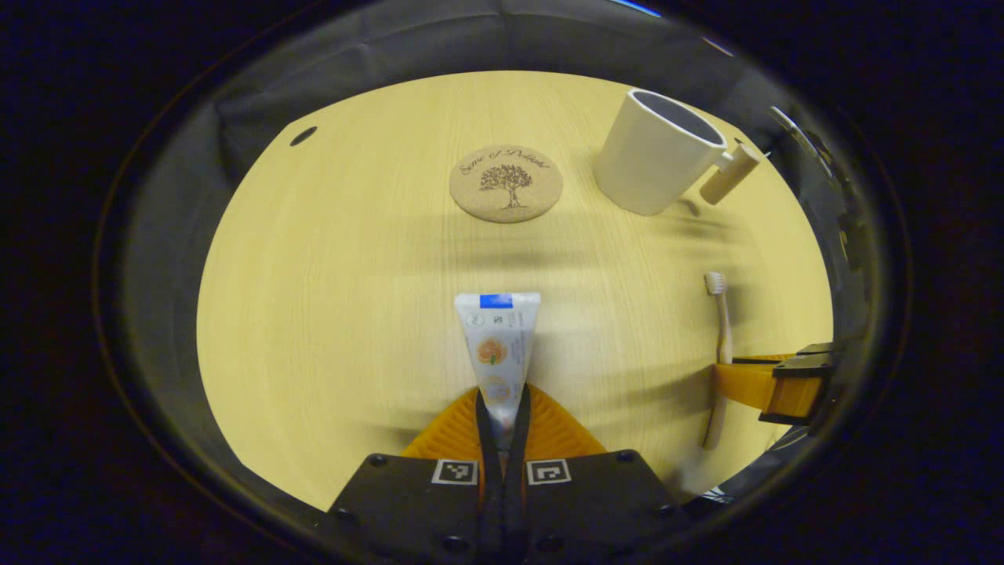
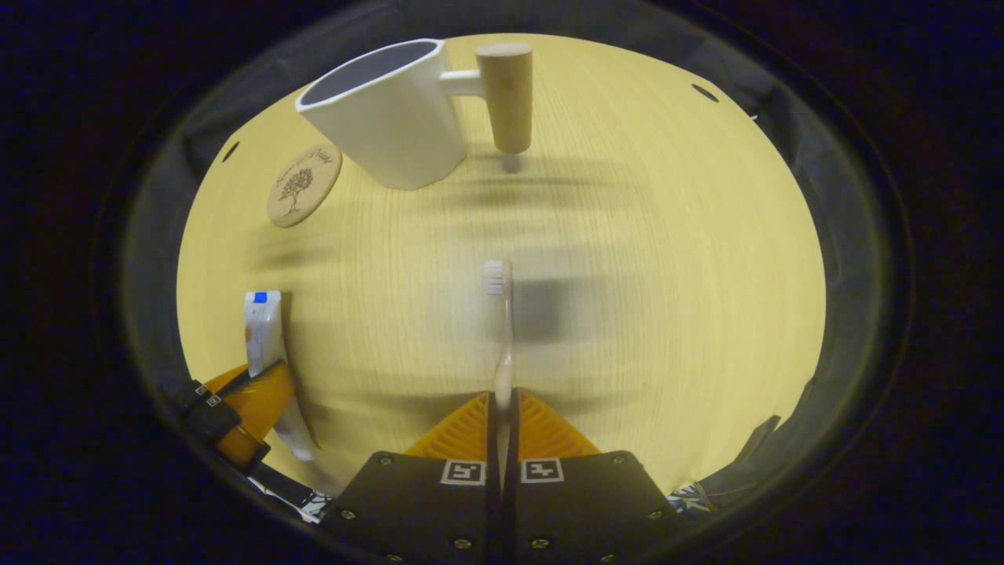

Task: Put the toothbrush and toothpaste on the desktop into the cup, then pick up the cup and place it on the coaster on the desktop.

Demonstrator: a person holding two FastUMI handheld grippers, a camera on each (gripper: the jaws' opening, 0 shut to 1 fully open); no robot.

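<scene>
The left gripper (image 1: 502, 420) and right gripper (image 2: 502, 420) each have a black body with small screws, two square black-and-white marks, and ribbed fingers (image 1: 451, 431).

The desk (image 1: 329, 314) lies bare through its middle, open for passage between the near edge and the far edge. Toward the far edge stand 2 obstacles: the cup (image 1: 657, 153) (its handle (image 2: 505, 96) juts sideways) and, flat beside it, the coaster (image 1: 506, 183), apart from it.
</scene>
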